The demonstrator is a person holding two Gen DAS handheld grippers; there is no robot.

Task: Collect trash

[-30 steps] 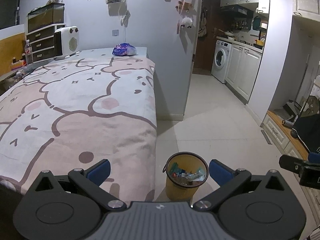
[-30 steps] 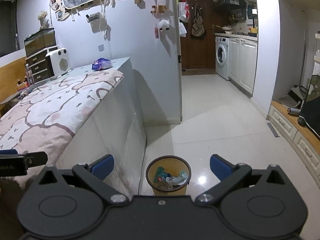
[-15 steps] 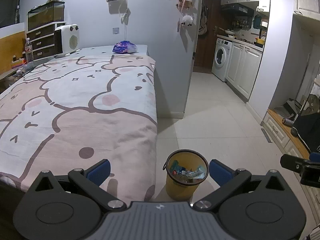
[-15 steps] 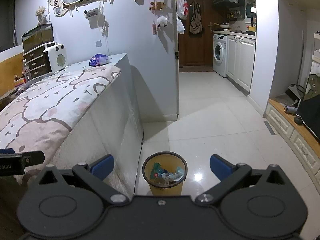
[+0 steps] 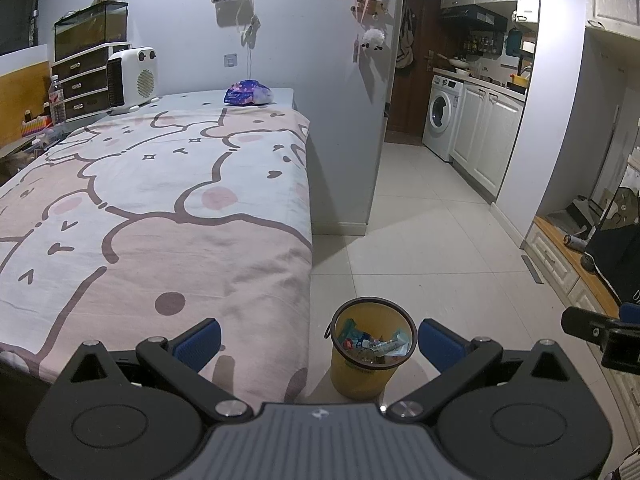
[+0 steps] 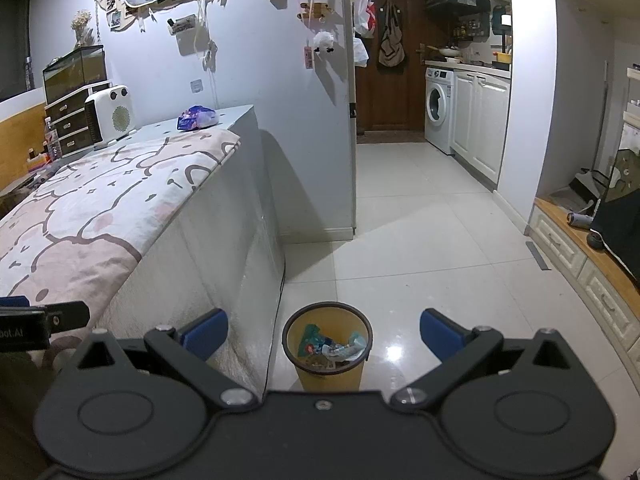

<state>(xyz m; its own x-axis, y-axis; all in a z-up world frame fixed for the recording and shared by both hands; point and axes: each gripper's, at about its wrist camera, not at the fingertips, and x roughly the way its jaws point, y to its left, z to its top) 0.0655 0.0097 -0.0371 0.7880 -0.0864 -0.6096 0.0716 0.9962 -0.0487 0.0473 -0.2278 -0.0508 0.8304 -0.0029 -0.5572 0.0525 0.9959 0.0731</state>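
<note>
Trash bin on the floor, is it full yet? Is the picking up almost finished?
Not full. The yellow trash bin already holds some wrappers at the bottom, so part looks done. Nothing is in hand: the left tongs and right tongs are both open and empty. One thing may be left: a purple packet lies at the far end of the bed. Whether it is trash, I cannot tell.

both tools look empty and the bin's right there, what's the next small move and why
Probably carry the left tool forward along the bed toward the purple packet at its far end. Both it and the right tool are open and hold nothing, the yellow bin already has wrappers in it, and that packet is the only loose trash-like item in view.
</note>
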